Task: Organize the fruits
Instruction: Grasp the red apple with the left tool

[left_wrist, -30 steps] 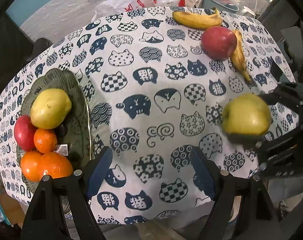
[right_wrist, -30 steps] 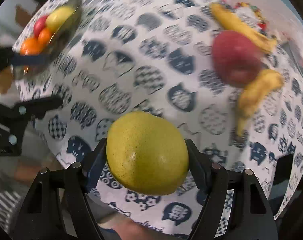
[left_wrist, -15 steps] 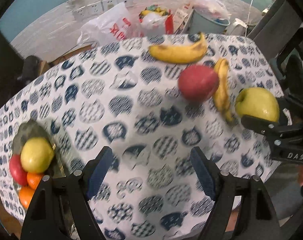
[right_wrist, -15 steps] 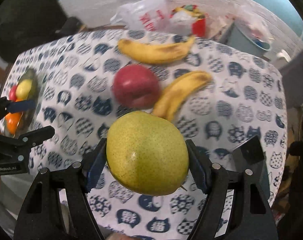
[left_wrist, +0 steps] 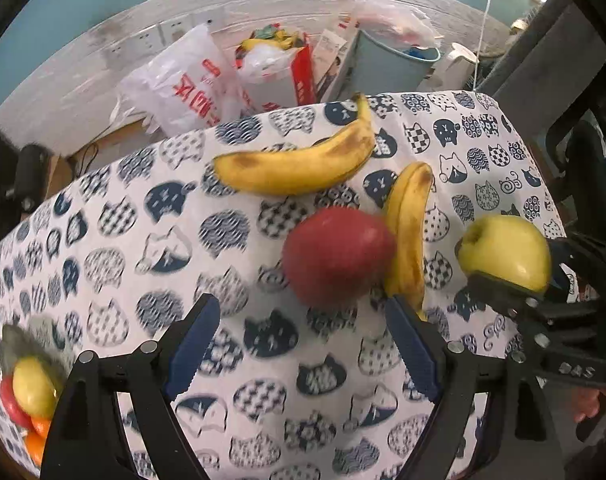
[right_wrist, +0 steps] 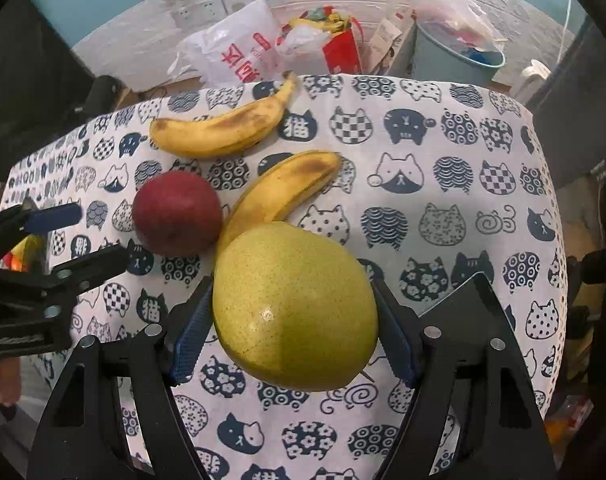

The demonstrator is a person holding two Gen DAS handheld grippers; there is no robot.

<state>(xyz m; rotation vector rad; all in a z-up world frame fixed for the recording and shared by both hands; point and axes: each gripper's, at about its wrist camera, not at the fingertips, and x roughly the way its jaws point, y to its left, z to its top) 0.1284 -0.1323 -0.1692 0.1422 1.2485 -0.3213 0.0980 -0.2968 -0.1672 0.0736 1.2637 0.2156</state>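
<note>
Right gripper [right_wrist: 295,320] clamped on a yellow-green pear [right_wrist: 295,308], low centre of the right wrist view, held above the cat-print tablecloth [right_wrist: 443,200]. Behind it: red apple [right_wrist: 177,213] at centre left, touching one banana [right_wrist: 281,196]; second banana [right_wrist: 219,130] further up, apart from both. Left gripper [left_wrist: 303,344] spread wide with nothing between the jaws, low centre of the left wrist view, apple just beyond. Visible clearly only from the left wrist: plate [left_wrist: 11,348] in the lower-left corner carrying a pear, red fruit and oranges. At frame top in both views: plastic bags [right_wrist: 235,54] and a bin [right_wrist: 455,56] past the table.
</note>
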